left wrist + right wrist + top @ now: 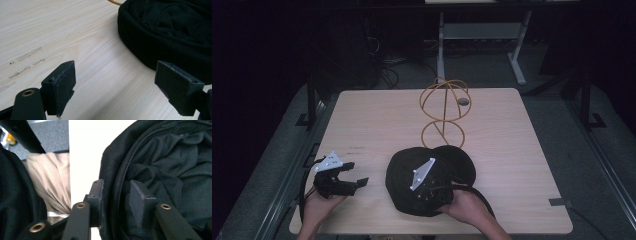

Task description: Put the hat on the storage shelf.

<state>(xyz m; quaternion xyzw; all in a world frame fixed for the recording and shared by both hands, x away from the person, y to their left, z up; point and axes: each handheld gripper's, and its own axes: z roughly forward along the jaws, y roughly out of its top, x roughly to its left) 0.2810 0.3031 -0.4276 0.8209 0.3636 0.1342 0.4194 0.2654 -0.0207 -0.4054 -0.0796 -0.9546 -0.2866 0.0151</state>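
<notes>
Hat (432, 177) is the landmark: black, lying opening-up on the near half of the desk (372, 115); high view first. Gold wire stand (444, 112) rises just behind hat, its lower ring close to the hat's far edge; ball frame on top is bare. Right gripper (432, 192) sits over hat's near rim, hand (464, 205) behind it; left gripper (354, 182) rests well left of hat, over bare wood, touching nothing.

Left gripper view: left gripper (125, 82) has fingers (61, 87) spread wide, nothing between them; hat (170, 32) lies ahead and to one side, its folded rim near one pad but apart from it; sliver of gold wire (115, 2) peeks out beyond hat.

Right gripper view: right gripper (116, 202) fingers (96, 200) clamped across hat (170, 165) rim, one pad outside the band, the other inside against the lining; grip looks firm on the edge seam; desk edge (82, 150) bright beside hat, tan trouser cloth (52, 182) beyond it.

Progress, my read: early; rim grasp done on one side only; hat not yet lifted, still flat by the look of it. Left: probably second grip on the opposite rim with the free gripper, lift, carry back to the stand, seat the crown over the ball frame. Watch soft rim slipping or folding under a one-sided lift.
</notes>
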